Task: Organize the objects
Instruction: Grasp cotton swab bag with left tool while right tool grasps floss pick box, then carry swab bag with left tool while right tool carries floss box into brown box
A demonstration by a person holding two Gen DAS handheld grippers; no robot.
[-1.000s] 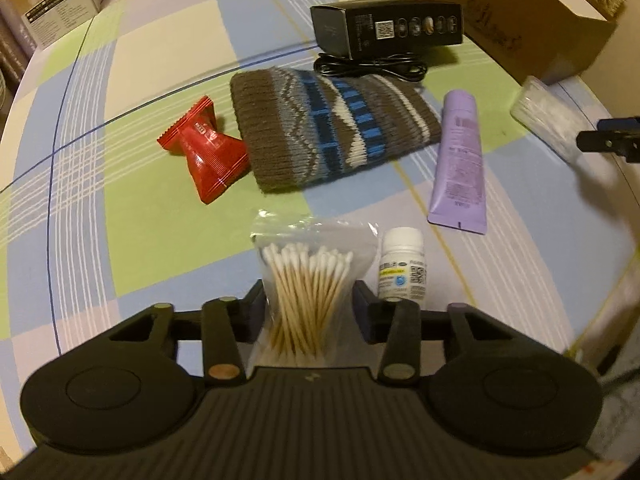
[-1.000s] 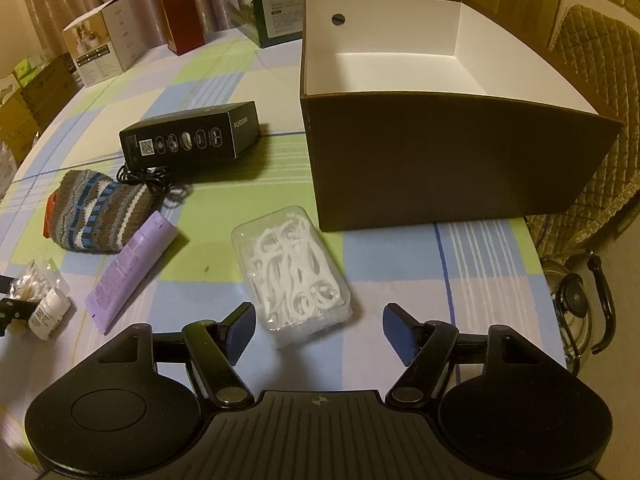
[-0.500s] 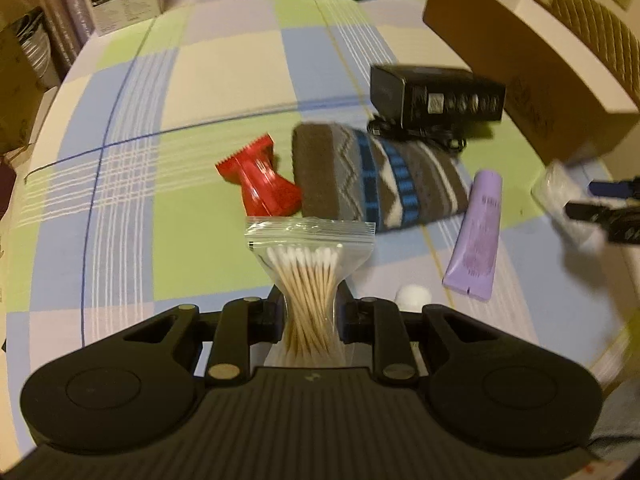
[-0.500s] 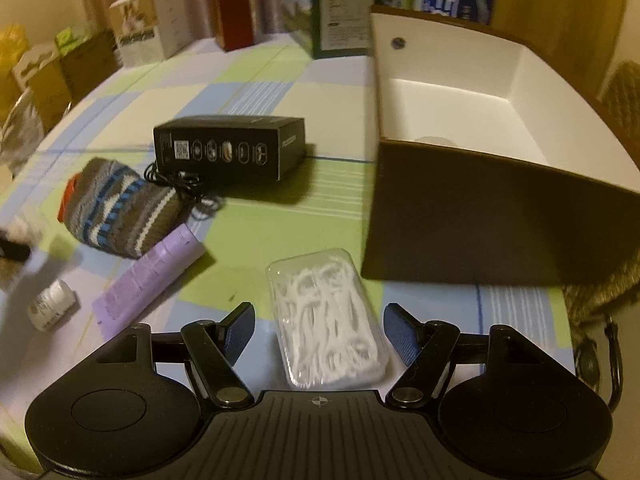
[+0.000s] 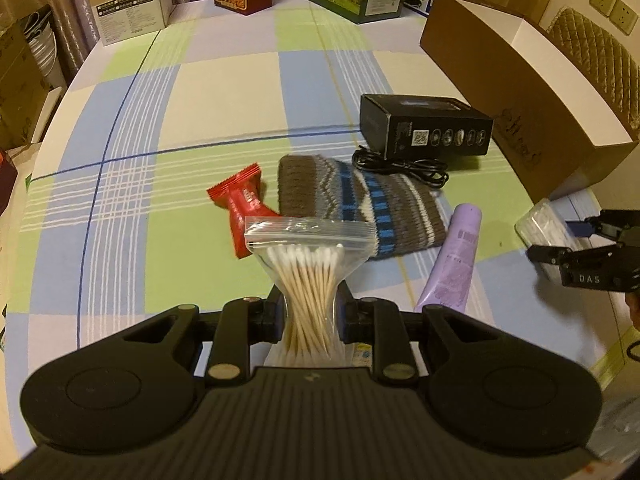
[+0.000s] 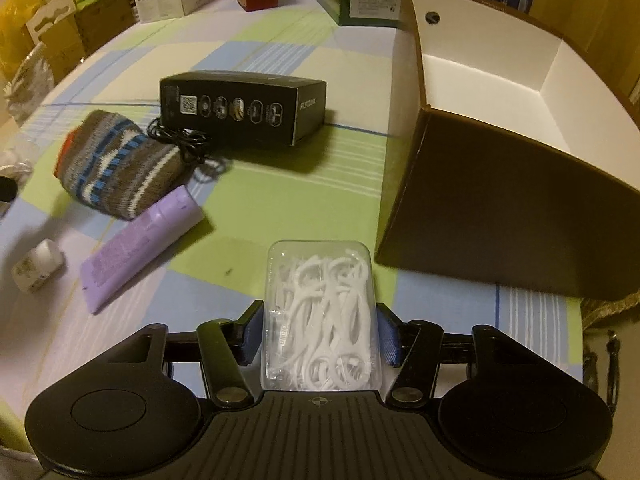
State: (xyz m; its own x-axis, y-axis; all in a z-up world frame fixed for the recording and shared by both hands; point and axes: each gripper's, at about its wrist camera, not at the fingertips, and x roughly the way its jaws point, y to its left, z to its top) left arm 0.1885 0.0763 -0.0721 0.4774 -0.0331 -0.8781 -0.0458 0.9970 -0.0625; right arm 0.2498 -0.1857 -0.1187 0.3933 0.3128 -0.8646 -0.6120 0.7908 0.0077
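Note:
My left gripper [image 5: 308,312] is shut on a clear zip bag of cotton swabs [image 5: 308,264] and holds it above the table. My right gripper [image 6: 320,336] is shut on a clear plastic box of white floss picks [image 6: 320,320], which still looks to rest on the table. The right gripper also shows at the right edge of the left wrist view [image 5: 584,248]. A brown cardboard box with a white inside [image 6: 520,168] stands open just right of the floss box.
On the checked tablecloth lie a knitted striped hat [image 5: 356,204], a red wrapped packet [image 5: 240,208], a purple tube [image 5: 452,264], a black carton [image 5: 424,132] with a black cable [image 5: 400,168], and a small white bottle [image 6: 38,266]. Cartons line the far edge.
My left gripper closed on the swab bag and lifted it up and back. My right gripper moved forward around the floss box and closed on it.

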